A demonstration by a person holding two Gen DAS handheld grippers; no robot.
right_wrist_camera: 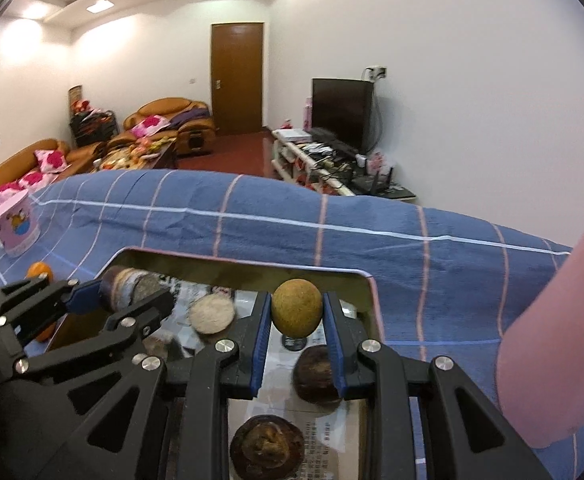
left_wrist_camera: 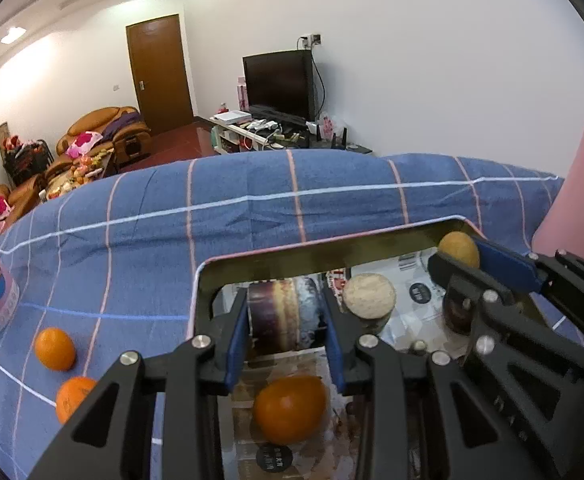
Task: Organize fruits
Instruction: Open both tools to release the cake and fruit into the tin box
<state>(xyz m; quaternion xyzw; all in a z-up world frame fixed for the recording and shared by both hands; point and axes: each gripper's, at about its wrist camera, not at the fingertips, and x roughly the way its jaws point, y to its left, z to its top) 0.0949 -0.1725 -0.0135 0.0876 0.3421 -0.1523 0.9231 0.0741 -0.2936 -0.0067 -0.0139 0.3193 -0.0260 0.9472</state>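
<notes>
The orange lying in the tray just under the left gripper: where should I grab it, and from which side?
Grip the orange across its widest middle, coming straight down from above. It is round, so only the middle gives the left gripper a sure hold. The tray wall blocks a low side approach. The jaws already hold a dark cylinder; release that first.

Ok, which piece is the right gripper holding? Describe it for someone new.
Find the metal tray on the blue checked cloth. Over its far right corner, the right gripper clamps a round tan fruit. It alone is pale and smooth; the pieces beneath are dark brown.
</notes>
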